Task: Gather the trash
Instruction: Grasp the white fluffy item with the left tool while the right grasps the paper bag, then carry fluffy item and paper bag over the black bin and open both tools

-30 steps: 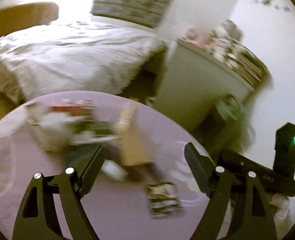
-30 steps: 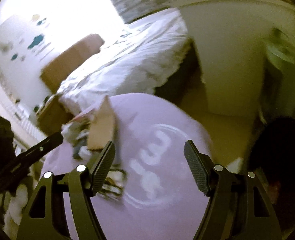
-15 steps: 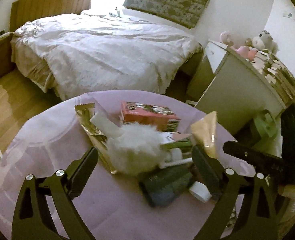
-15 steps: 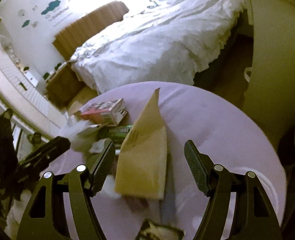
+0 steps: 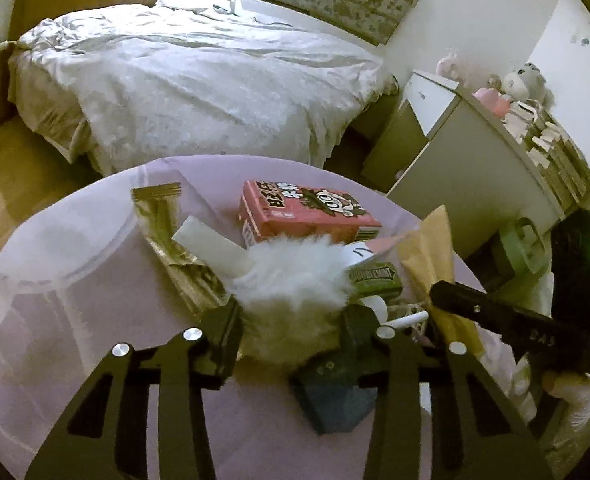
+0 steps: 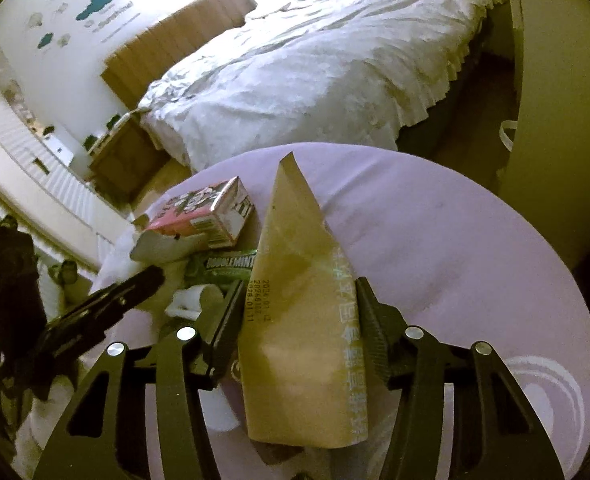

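Left gripper (image 5: pixel 291 332): your jaws have just closed onto the white fluffy ball (image 5: pixel 295 280).
Right gripper (image 6: pixel 299 316): yours have narrowed, clamping the tan paper pouch (image 6: pixel 299 320).
Trash: piled mid-bench (image 6: pixel 455 240), beside the pink carton (image 5: pixel 299 212) and Doublemint pack (image 5: pixel 375 278).
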Tool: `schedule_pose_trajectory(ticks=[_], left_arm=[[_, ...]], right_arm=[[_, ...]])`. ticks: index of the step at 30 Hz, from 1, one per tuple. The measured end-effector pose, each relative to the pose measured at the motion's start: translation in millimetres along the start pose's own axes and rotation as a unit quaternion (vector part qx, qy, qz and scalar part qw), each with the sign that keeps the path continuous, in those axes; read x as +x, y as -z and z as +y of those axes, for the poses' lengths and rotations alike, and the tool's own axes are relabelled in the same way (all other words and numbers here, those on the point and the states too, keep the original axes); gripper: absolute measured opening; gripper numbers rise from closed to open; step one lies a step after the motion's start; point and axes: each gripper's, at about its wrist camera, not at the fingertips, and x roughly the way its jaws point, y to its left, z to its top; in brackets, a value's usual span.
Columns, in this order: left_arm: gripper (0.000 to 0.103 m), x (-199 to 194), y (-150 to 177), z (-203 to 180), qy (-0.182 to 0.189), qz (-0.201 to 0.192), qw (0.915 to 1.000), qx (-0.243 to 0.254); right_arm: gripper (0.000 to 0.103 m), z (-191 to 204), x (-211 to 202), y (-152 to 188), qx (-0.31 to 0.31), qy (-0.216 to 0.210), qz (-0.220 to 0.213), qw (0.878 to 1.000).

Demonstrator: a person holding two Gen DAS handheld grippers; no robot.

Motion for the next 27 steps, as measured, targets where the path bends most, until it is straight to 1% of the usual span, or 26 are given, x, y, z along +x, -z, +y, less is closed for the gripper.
schedule_pose_trajectory(ticks=[4,6,8,10,14,17,20,21,24,27], left_arm=[[0.040,-26.1,4.5,-2.3,0.005,-0.024,0.9997,-0.004],[0.040,-44.9,5.5,-10.8,0.013,-0.039,0.9992,-0.002],[0.040,-60.5,6.7,-28.3,0.028,-0.047,0.9983,0.018],[0.040,-71.6,9.3,-55.6,0.047,-0.050,0.9964,0.049],[0.040,-74.1,16.6,-118.4,0.108,-0.035,0.9887,0.098],[0.041,-62.1,27.3,-173.1,0.160,-0.009,0.9781,0.133],[0.041,-44.3,45.0,-232.1,0.201,0.017,0.9624,0.182],[0.041,-40.3,51.5,-246.2,0.209,0.024,0.9583,0.194],[0.041,-17.6,70.9,-291.8,0.239,0.056,0.9425,0.226],[0.041,6.2,89.6,-330.0,0.257,0.086,0.9297,0.249]], right_arm=[[0.054,-8.3,-35.4,14.3,0.016,-0.022,-0.038,0.999],[0.054,-15.0,-64.2,26.0,0.018,-0.029,-0.066,0.997],[0.054,-24.4,-91.9,37.2,0.021,-0.030,-0.090,0.995],[0.054,-41.6,-124.4,49.6,0.030,-0.022,-0.115,0.993],[0.054,-75.9,-178.9,71.0,0.049,0.008,-0.154,0.987],[0.054,-103.3,-216.3,88.6,0.063,0.041,-0.178,0.981],[0.054,-131.0,-246.1,106.9,0.069,0.090,-0.192,0.975],[0.054,-142.1,-253.6,112.8,0.075,0.101,-0.192,0.973],[0.054,-182.3,-278.4,137.2,0.099,0.145,-0.193,0.965],[0.054,-215.1,-291.7,158.0,0.121,0.174,-0.188,0.959]])
